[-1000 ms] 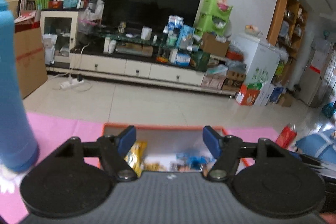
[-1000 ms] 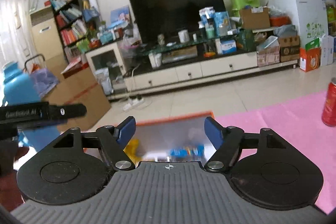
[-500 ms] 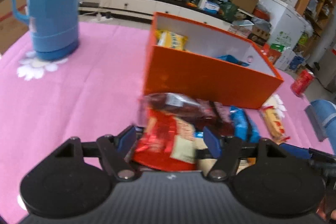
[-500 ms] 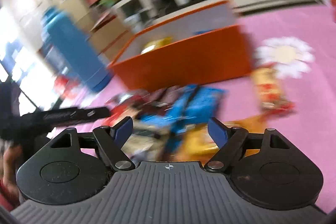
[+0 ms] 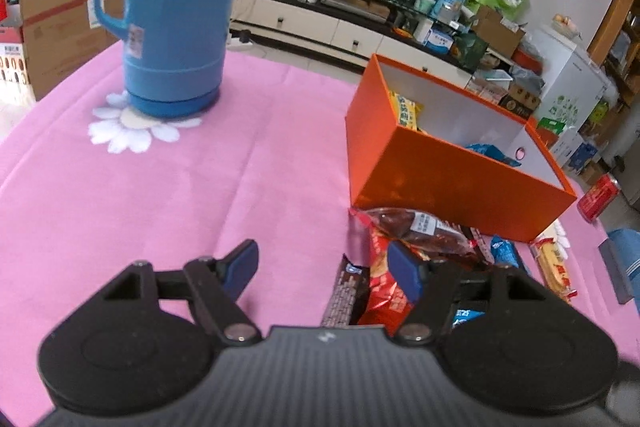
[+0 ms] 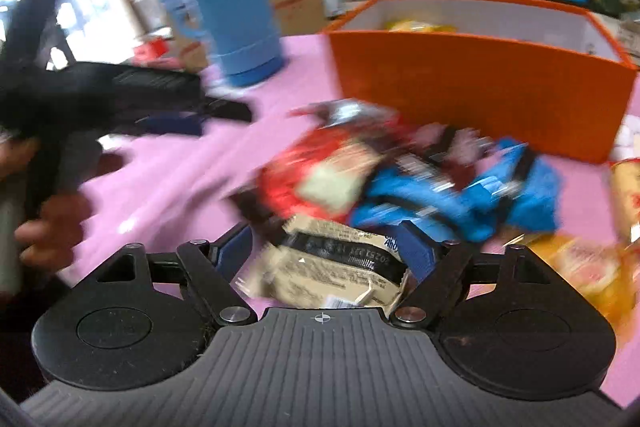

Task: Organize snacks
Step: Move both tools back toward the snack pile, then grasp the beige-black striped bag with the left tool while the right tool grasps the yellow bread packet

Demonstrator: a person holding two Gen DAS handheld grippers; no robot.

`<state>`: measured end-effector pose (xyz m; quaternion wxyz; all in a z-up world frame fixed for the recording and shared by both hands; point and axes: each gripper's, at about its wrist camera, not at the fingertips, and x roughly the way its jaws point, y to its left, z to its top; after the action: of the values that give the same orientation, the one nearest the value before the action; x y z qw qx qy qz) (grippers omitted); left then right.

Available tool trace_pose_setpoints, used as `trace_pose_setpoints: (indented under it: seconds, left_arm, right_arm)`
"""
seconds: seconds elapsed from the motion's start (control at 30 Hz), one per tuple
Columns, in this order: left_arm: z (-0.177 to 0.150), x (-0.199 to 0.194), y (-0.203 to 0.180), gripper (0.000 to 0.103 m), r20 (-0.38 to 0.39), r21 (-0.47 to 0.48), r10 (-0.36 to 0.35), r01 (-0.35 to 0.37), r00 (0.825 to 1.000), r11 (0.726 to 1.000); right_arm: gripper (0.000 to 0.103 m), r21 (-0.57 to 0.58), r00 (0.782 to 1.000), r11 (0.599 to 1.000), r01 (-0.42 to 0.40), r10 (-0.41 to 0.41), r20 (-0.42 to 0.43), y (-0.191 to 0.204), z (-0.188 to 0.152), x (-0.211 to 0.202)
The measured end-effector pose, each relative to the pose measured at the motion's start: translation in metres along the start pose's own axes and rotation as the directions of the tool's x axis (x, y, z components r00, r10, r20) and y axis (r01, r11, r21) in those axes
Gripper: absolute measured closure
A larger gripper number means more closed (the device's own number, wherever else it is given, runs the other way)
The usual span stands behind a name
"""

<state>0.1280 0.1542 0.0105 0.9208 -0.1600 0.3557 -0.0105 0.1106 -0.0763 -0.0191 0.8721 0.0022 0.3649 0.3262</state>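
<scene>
An orange box stands on the pink tablecloth with a yellow packet and a blue packet inside. Loose snacks lie heaped in front of it: a red packet, a clear-wrapped dark red snack and a blue packet. My left gripper is open just left of the heap, with a dark chocolate bar lying between its fingers. My right gripper hangs low over the heap. Its jaws are opening, with a beige packet between them. The pads do not press it. The right wrist view is blurred.
A tall blue thermos stands at the far left of the table. A red can sits to the right beyond the box. A yellow bar lies right of the heap. A person's hand holds the left gripper at the left.
Both grippers have tipped down from facing the room to the table. The left one has slid to the left edge of the heap. The right one has dropped close over it, jaws wider.
</scene>
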Motion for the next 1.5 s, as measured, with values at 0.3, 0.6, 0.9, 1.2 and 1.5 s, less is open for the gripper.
trace_pose_setpoints:
  seconds: [0.3,0.6,0.9,1.2,1.5]
  left_arm:
    - [-0.025,-0.018,-0.019,0.032,-0.089,0.222,-0.123,0.140,0.988,0.965]
    - [-0.085,-0.017,-0.066,0.032,-0.184,0.349,-0.080,0.141,0.980,0.926]
    - [-0.093,-0.031,-0.105,0.032,-0.240,0.761,-0.120,0.263,0.963,0.593]
    - [-0.086,-0.002,-0.124,0.032,-0.539,0.818,-0.138,0.555,0.831,0.149]
    - [-0.086,0.021,-0.101,0.030,-0.497,0.746,-0.034,0.447,0.867,0.494]
  right_arm:
    - [0.030,-0.002,0.993,0.997,0.078,-0.078,0.086,0.010,-0.037,-0.057]
    - [0.032,0.237,0.968,0.949,0.206,-0.233,0.091,-0.071,-0.056,-0.082]
    - [0.030,0.344,0.974,0.926,0.158,-0.203,0.099,-0.092,-0.052,-0.088]
    - [0.029,0.389,0.975,0.908,0.158,-0.205,0.083,-0.105,-0.054,-0.084]
    - [0.029,0.395,0.980,0.907,0.145,-0.188,0.071,-0.107,-0.052,-0.078]
